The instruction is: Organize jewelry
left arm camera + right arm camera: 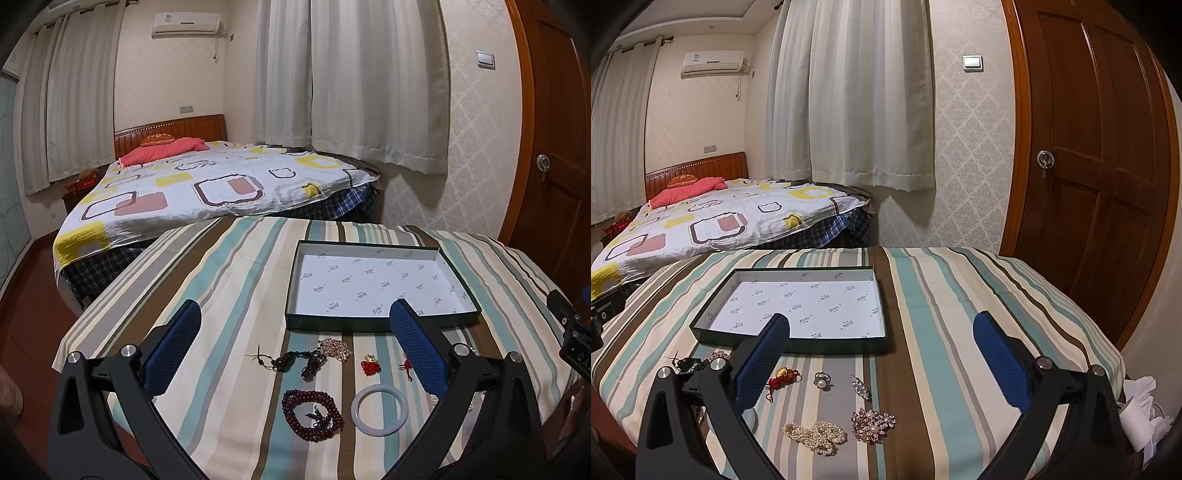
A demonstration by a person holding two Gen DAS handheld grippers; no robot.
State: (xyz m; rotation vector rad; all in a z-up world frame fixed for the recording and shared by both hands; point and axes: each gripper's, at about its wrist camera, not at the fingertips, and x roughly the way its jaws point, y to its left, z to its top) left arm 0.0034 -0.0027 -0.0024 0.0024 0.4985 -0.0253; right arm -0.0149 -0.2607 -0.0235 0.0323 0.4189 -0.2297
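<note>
A shallow dark-rimmed box (380,324) with a white printed lining lies empty on the striped cloth; it also shows in the right wrist view (790,345). Before it lie a dark red bead bracelet (312,415), a white bangle (379,410), a dark cord charm (295,361), a pink chain (334,349) and a red charm (370,364). The right wrist view shows a pearl strand (816,437), a pink brooch (873,424), a ring (822,379) and a crystal clip (860,387). My left gripper (295,314) and right gripper (882,325) hover open and empty above the jewelry.
The striped table (221,280) ends close behind the box. A bed (207,188) stands beyond it on the left. A wooden door (1097,166) is at the right. White papers (1137,410) lie past the table's right edge.
</note>
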